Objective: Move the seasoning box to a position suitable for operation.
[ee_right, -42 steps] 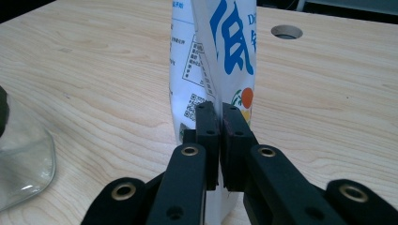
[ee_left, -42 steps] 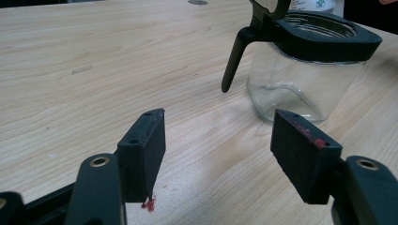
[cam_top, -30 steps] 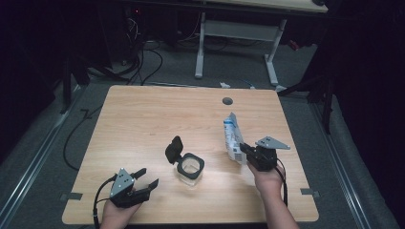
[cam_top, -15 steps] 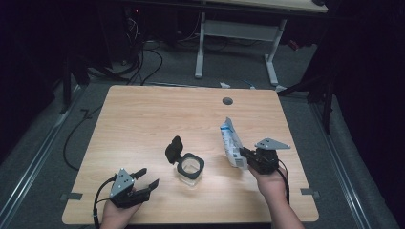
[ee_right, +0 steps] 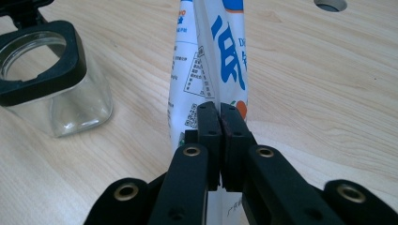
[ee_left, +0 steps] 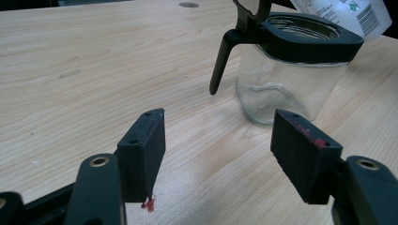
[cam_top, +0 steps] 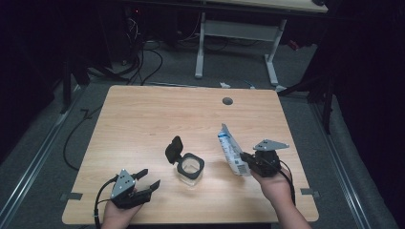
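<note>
While the right gripper (cam_top: 244, 158) is pinching the white and blue pouch (cam_top: 231, 150) just to the right of the glass jar (cam_top: 190, 167), the biggest risk is a spill. Its fingers (ee_right: 210, 123) are pressed tight together on the pouch's thin lower edge, so the grip is narrow and the pouch could swivel or slide out once it is being tipped. The jar's mouth is small, with a black collar and a flip lid (cam_top: 174, 149) standing open at its far left corner. If the pouch's mouth is brought over that opening off-centre, whatever it is carrying may be landing on the desk (cam_top: 143, 119) instead. A nudge from the pouch or gripper against the collar could also shove the light jar, since nothing is steadying it.

The left gripper (cam_top: 147, 179) is lying low on the desk, to the near left of the jar and well apart from it. Its fingers (ee_left: 144, 150) are standing wide with nothing between them, pointing towards the jar.

The pouch is standing up off the desk, its long axis running upward and leaning slightly towards the jar. Its open top is pointing up and away from the person, its bottom end sitting in the gripper.
</note>
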A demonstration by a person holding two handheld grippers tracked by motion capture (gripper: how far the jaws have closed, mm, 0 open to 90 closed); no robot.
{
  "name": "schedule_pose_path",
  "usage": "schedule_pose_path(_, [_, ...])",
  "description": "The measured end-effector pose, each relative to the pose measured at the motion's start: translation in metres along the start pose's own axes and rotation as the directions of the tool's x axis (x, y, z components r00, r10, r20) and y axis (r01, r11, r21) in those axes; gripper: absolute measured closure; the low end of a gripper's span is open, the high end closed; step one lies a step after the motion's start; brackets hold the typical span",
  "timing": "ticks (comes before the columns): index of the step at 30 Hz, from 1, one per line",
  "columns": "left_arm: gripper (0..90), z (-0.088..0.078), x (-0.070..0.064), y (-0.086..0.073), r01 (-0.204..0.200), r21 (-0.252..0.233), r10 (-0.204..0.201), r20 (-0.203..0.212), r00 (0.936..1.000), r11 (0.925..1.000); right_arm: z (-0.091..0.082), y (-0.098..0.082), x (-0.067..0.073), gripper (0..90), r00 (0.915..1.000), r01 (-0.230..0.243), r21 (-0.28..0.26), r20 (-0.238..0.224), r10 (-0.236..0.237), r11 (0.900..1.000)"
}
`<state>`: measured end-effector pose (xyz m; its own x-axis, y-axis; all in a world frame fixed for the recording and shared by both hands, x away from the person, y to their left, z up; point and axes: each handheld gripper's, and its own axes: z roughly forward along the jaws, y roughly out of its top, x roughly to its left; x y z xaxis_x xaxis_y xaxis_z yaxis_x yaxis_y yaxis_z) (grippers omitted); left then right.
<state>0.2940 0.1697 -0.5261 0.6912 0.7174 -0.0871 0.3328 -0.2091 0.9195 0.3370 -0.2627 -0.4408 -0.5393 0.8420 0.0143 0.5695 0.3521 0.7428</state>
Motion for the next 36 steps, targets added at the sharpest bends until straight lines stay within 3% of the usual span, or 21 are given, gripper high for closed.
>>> schedule_pose_path(13, [36.4, 0.001, 0.0, 0.0, 0.0, 0.005, 0.0, 0.003, 1.0, 1.0, -0.007, 0.004, 0.0, 90.0, 0.9995, 0.032, 0.077, -0.009, -0.032, 0.997])
schedule_pose_path(21, [36.3, 0.001, 0.0, 0.0, -0.002, 0.002, 0.002, 0.009, 1.0, 1.0, -0.01, 0.011, 0.002, 90.0, 0.9985, 0.054, 0.143, -0.02, -0.052, 0.988])
schedule_pose_path(36, [36.4, 0.0, 0.0, 0.001, -0.004, -0.003, 0.004, 0.019, 0.9998, 1.0, -0.014, 0.02, 0.007, 90.0, 0.9962, 0.084, 0.272, -0.045, -0.075, 0.959])
